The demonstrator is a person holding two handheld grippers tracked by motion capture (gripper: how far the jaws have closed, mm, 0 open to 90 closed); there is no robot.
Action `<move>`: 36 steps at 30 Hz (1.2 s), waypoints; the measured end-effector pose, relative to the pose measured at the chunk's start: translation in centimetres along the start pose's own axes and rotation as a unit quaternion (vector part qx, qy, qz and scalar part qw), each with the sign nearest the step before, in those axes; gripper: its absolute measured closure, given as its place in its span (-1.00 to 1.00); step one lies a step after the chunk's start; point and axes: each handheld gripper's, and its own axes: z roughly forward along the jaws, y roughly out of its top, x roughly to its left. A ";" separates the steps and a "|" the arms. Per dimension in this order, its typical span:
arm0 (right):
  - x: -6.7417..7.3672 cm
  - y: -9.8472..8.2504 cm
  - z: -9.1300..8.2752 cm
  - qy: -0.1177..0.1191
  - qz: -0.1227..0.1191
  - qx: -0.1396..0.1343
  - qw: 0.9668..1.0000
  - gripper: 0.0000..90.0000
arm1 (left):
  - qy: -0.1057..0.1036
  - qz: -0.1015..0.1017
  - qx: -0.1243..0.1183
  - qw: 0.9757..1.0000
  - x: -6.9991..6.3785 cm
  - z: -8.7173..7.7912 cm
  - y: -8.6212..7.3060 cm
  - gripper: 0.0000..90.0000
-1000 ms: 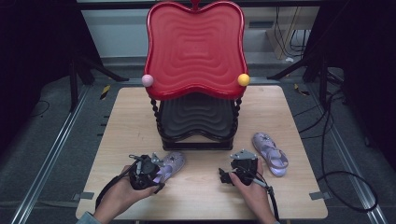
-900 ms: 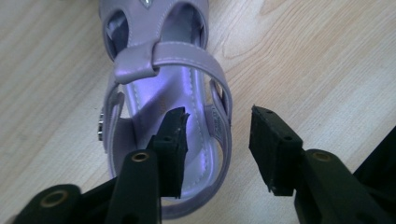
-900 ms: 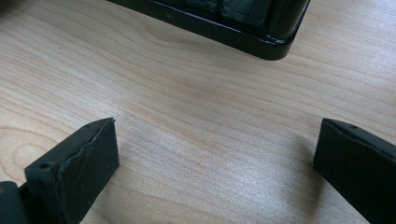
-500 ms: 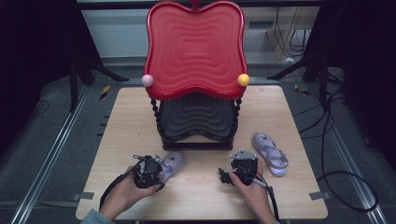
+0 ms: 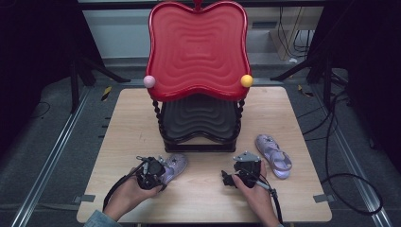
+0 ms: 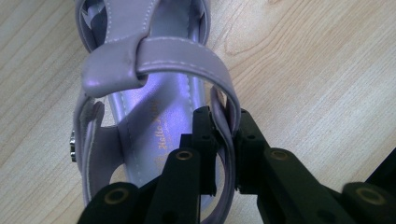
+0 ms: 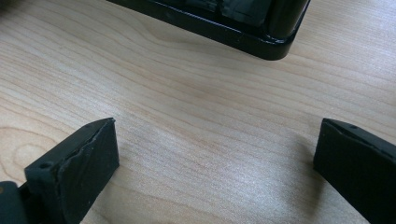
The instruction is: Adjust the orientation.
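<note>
Left gripper pinches the heel strap of the near sandal; jaws have just been closing and now sit one each side of that strap, pads pressing it. That sandal lies flat on the desk, just in front of the rack's left front corner, toe toward the rack. The second sandal lies in front of the rack's right front corner, apart from the first.

Right gripper rests low on the desk in front of the rack, between the two sandals. Its jaws are spread wide, nothing between them, bare wood and the rack's black base ahead.

Step in hand, as I read it: secure the left sandal for a lift, likely onto the rack.

How to do it well:
- The strap is thin and floppy, so the shoe will probably swing toe-down once off the desk. Lift slowly and straight up.
- Check the pinch sits deep on the pads, not at the tips, or the strap may slide out.
- Clear the rack's front lip before moving in; the black lower shelf has low headroom under the red top.
- Keep the right gripper clear of the swing path, or use it to steady the toe.
</note>
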 end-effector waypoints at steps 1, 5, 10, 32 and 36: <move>0.0 0.0 0.0 0.000 0.000 0.000 1.000 -0.99 | 0.000 0.000 0.000 1.000 0.0 0.0 0.0 0.83; 0.0 0.0 0.0 0.000 0.000 0.000 1.000 -0.99 | -0.001 -0.003 -0.003 1.000 0.2 -0.2 0.0 0.89; 0.0 0.0 0.0 0.000 0.000 0.000 1.000 -0.99 | -0.023 -0.020 -0.022 0.999 1.1 -0.8 -0.3 0.91; 0.0 0.0 0.0 0.000 0.000 0.000 1.000 -0.99 | -0.086 -0.030 -0.109 0.990 1.2 -3.4 -0.3 0.92; 0.0 0.0 0.0 0.000 0.000 0.000 1.000 -0.99 | -0.099 -0.029 -0.133 0.986 0.8 -3.9 -0.1 0.92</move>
